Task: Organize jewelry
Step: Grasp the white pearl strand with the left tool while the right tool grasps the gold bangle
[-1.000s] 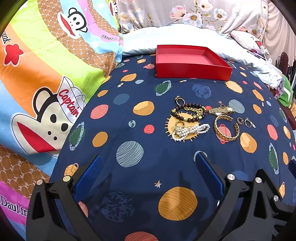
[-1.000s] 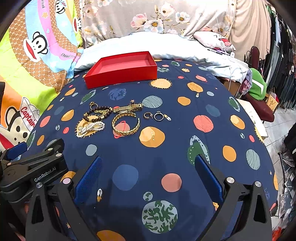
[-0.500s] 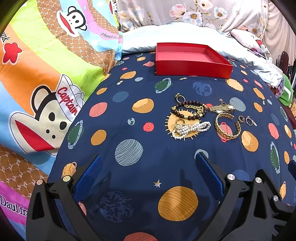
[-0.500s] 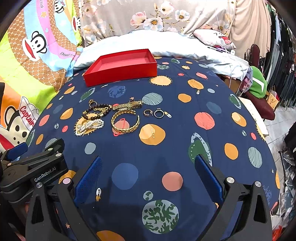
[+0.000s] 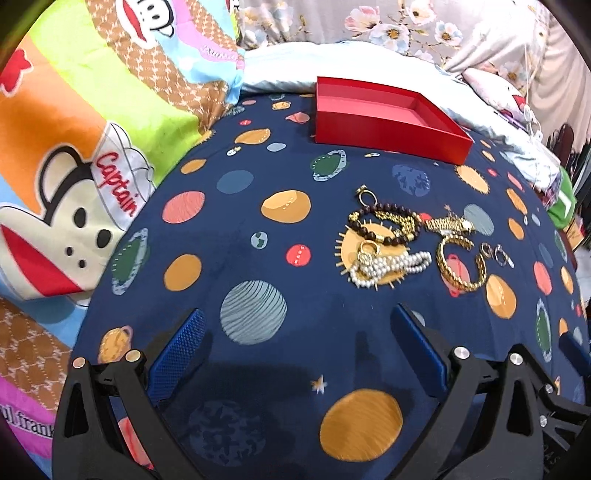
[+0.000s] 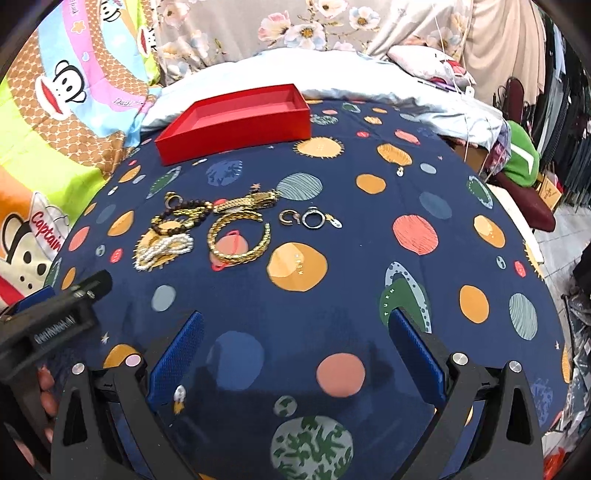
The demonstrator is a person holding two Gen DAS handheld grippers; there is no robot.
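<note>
A heap of jewelry lies on the navy planet-print bedspread (image 5: 258,266): a white pearl bracelet (image 5: 388,266) (image 6: 164,250), a dark bead bracelet (image 5: 384,221) (image 6: 177,221), a gold bangle (image 5: 458,266) (image 6: 238,240), a gold watch (image 5: 448,224) (image 6: 247,201) and small rings (image 5: 495,253) (image 6: 310,219). Beyond them sits an empty red box (image 5: 384,122) (image 6: 236,122). My left gripper (image 5: 295,343) is open, low and short of the pearls. My right gripper (image 6: 293,345) is open, nearer than the bangle and rings.
A bright cartoon-monkey quilt (image 5: 74,147) rises on the left. Pale pillows (image 6: 332,74) and a floral curtain (image 6: 277,29) back the bed. The bed's right edge drops to a chair with green cloth (image 6: 521,158) and hanging clothes. The left tool (image 6: 44,325) and a hand show at lower left.
Both grippers have eased forward and slightly lower toward the jewelry; the heap and red box look a little closer. Nothing on the bedspread has moved.
</note>
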